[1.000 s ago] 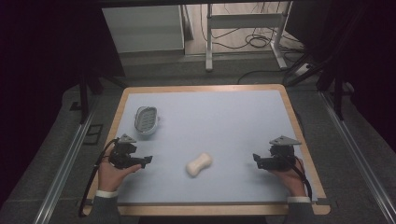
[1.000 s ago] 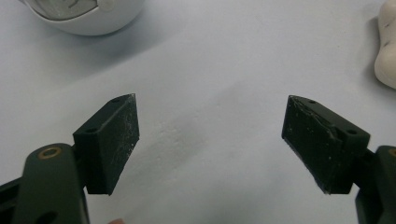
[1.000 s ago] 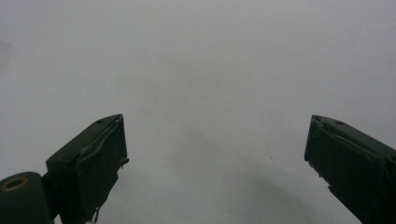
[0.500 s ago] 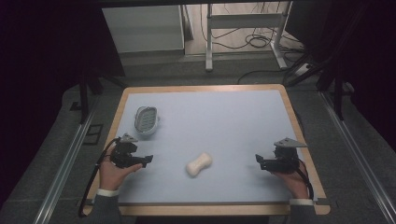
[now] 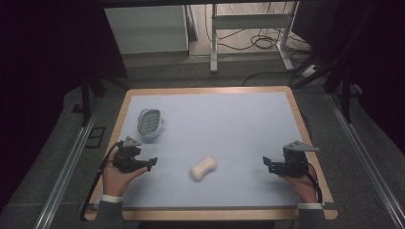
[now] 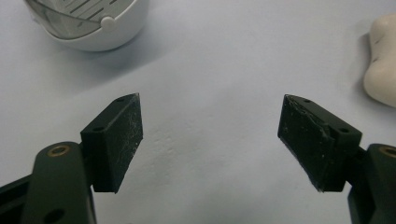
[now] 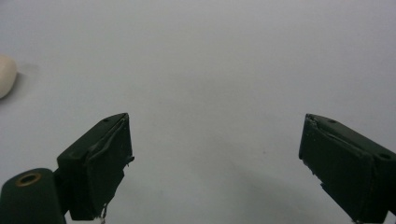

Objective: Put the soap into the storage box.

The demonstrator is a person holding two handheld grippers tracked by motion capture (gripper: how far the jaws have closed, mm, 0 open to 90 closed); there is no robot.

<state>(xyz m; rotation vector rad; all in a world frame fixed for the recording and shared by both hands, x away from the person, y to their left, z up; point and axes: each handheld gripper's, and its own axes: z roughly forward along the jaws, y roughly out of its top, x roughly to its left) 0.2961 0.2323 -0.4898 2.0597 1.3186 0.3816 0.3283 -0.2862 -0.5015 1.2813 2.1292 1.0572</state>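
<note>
Black jaws of the left gripper (image 6: 210, 135) stand wide apart, pads facing inward, nothing between them but bare mat. Pad faces look scuffed and scratched. Same gripper in the high view (image 5: 152, 162), held in the left hand (image 5: 117, 174) near the table's (image 5: 205, 89) left front, jaws pointing toward the middle.

Right gripper (image 7: 215, 154) likewise spread wide, holding nothing, touching nothing that I can see. Its left pad looks frayed at the edge. High view puts it (image 5: 267, 163) at the right front in the right hand (image 5: 300, 182), jaws pointing left, grey plate on top.

Soap (image 5: 204, 168), cream-white, waisted like a peanut, lies on the pale blue mat (image 5: 229, 124) between the two grippers, apart from both, nearer the front edge. It shows at the right edge of the left gripper view (image 6: 383, 60) and at the far left of the right gripper view (image 7: 5, 75).

White dish (image 5: 149, 123) with a slotted insert sits left rear, just beyond the left gripper; possibly a clear lid on it, hard to tell (image 6: 88, 21).

No readable writing or brand on anything.
</note>
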